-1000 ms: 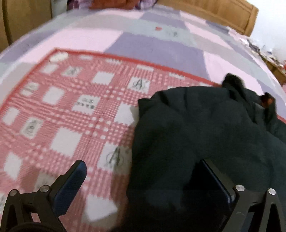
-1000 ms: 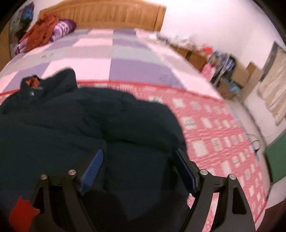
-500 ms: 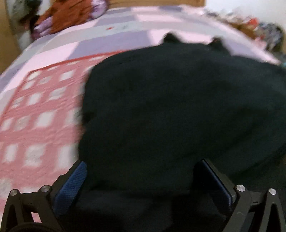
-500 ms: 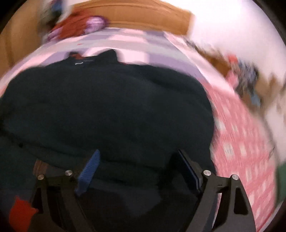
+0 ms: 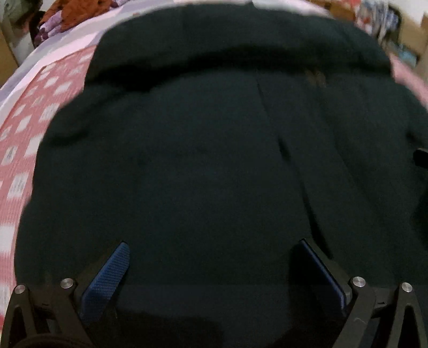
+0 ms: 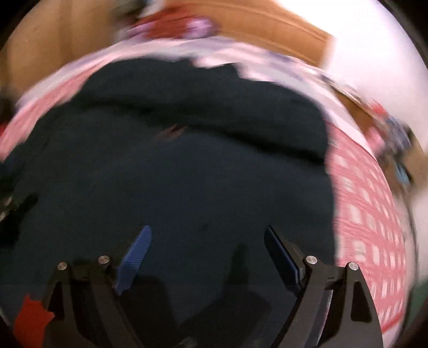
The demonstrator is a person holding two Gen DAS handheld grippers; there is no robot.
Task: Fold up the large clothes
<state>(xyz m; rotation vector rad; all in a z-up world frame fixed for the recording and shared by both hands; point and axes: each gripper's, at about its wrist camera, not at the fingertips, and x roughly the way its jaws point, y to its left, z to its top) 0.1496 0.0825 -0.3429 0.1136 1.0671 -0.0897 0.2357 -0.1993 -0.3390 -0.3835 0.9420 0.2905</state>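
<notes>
A large black jacket [image 5: 203, 160] lies spread on the bed and fills most of both views; it also shows in the right wrist view [image 6: 187, 174]. My left gripper [image 5: 211, 257] is open and empty, hovering over the jacket's near part, its blue pads [image 5: 107, 281] wide apart. My right gripper [image 6: 207, 246] is open and empty too, over the jacket's near right part, blue pads [image 6: 133, 257] apart. A fold line runs across the jacket's far part. A seam [image 5: 283, 144] runs down its middle. Both views are motion-blurred.
A red-and-white checked blanket [image 5: 21, 128] lies under the jacket, over a pink and purple quilt [image 6: 240, 59]. A wooden headboard [image 6: 267, 29] stands at the far end. Orange and purple clothes [image 5: 75, 13] are piled near it. Clutter [image 6: 390, 128] lines the bed's right side.
Both grippers have swung inward over the jacket, which now fills both views. The left view moved off the checked blanket onto the jacket. Both grippers stayed open.
</notes>
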